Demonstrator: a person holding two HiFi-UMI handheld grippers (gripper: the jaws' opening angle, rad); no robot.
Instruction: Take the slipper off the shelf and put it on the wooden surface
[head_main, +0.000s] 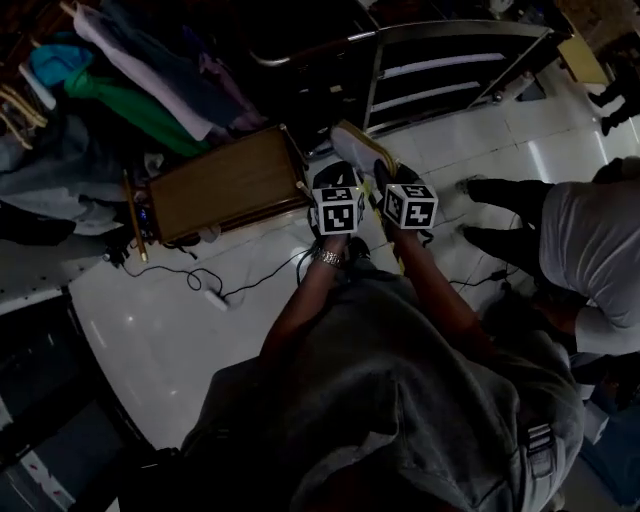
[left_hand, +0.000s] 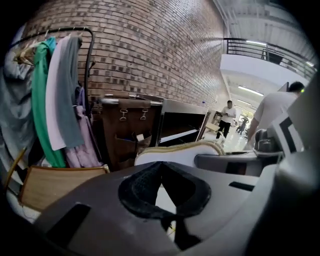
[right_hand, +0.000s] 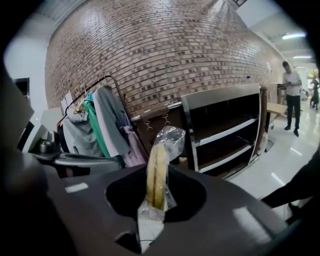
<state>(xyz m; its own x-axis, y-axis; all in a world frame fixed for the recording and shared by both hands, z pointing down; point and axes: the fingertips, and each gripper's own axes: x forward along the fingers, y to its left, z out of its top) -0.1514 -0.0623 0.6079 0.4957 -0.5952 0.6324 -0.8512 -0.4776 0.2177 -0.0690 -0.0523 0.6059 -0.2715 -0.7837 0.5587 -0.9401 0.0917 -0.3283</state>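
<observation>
Wooden surface (head_main: 225, 185) stands between clothes rack (head_main: 130, 90) on left and shelf (head_main: 440, 70) on right

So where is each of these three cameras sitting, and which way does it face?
Head view: on the person's head, facing steeply down at left gripper, right gripper, slipper, wooden surface; arms, torso show.
Left gripper view: on the left gripper, along its empty jaws towards the clothes rack.
Right gripper view: on the right gripper, along jaws clamping the slipper, towards the shelf.
Shared: all three show the slipper.
</observation>
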